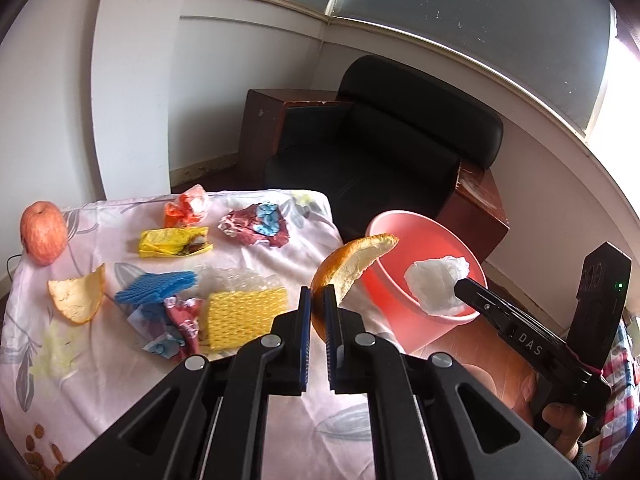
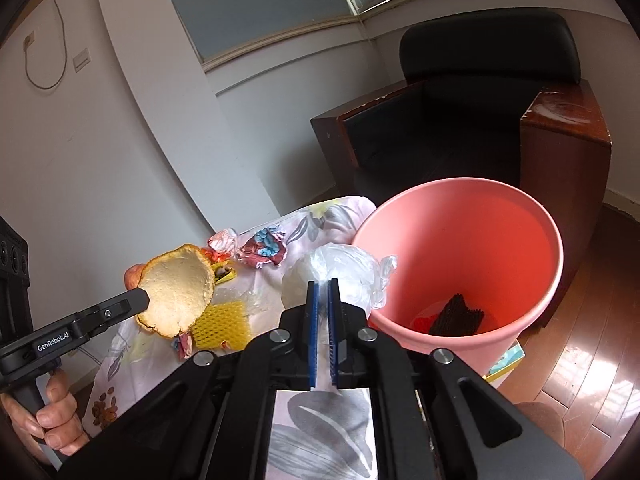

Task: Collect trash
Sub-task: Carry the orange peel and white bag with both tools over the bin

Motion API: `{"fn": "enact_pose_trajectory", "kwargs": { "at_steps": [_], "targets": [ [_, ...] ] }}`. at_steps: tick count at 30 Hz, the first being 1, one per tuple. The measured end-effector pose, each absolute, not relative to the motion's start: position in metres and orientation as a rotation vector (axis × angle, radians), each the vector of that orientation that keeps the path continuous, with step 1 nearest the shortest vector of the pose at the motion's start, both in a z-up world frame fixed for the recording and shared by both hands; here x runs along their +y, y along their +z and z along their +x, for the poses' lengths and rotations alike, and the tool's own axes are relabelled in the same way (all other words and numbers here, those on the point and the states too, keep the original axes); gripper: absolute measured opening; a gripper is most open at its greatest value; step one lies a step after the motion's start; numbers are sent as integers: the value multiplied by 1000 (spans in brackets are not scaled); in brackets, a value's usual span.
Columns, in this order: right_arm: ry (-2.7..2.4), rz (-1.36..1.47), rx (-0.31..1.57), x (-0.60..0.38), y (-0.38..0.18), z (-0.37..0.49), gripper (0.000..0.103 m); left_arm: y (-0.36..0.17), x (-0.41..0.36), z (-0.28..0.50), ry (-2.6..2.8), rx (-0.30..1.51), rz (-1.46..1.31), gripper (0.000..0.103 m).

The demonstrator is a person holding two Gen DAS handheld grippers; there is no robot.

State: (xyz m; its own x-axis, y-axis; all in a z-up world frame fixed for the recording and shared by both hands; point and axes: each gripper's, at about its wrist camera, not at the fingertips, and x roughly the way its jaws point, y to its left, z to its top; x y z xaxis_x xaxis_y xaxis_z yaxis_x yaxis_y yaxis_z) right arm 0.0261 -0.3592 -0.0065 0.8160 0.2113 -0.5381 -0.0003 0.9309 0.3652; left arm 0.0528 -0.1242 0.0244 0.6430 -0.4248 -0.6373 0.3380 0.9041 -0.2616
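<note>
A: Listing nearest first. Left gripper: clamped on orange peel, carried just short of the bin. Right gripper: clamped on crumpled clear plastic, beside the pink bin.

B: Already binned?

A: Dark scrap and something red at the bottom.

B: Outstanding?

A: On the tablecloth: second peel, yellow foam net, blue net, wrappers. Roughly early-to-middle, judging by the remainder.

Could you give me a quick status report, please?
Left gripper shut on orange peel. Right gripper shut on clear plastic bag, at pink bin. Nothing blocking.
</note>
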Motion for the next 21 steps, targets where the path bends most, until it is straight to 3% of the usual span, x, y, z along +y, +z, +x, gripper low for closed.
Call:
{"fn": "enact_pose_trajectory", "kwargs": {
  "at_steps": [21],
  "targets": [
    [-65, 428, 589, -429, -32, 20, 5, 2, -254, 91, -605, 818, -31, 5]
  ]
}}
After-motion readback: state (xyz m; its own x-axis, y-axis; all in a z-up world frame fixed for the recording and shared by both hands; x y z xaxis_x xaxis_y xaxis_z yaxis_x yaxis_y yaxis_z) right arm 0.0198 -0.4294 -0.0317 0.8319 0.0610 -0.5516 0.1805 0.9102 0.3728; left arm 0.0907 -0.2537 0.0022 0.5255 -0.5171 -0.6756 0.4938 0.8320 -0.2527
